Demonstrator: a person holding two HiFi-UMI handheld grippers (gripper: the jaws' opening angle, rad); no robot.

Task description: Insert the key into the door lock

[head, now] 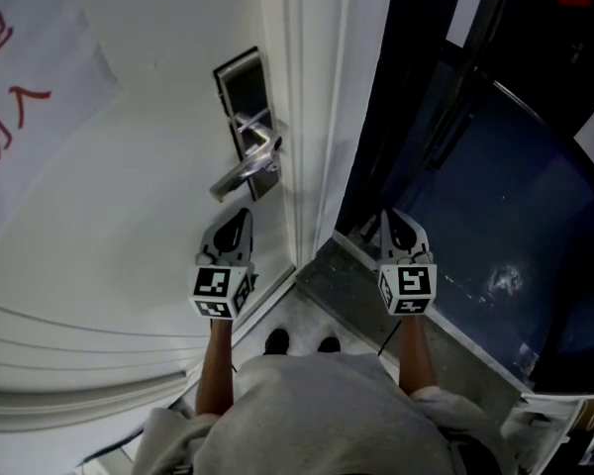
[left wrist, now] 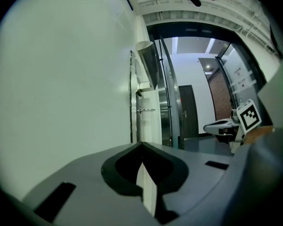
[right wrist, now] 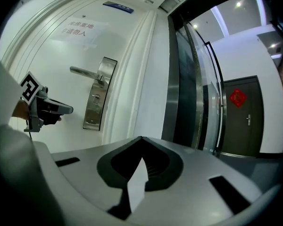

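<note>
Both grippers are pinched shut, tips together, nothing clamped. Left gripper (head: 242, 214) hangs just below the handle (head: 240, 173) on the white door (head: 129, 226), and the right gripper (head: 392, 216) is over by the dark glass (head: 495, 216). The lock (right wrist: 95, 100) is in the steel plate under the handle. Can't make out a key.

Dark shoes (head: 276, 341) on speckled floor (head: 303, 311)

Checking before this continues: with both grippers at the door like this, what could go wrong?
1. Both the left gripper and the right gripper are shut with no key showing, so there may be nothing to insert.
2. The keyhole lies just below the lever handle; a gripper reaching it might bump the lever.
</note>
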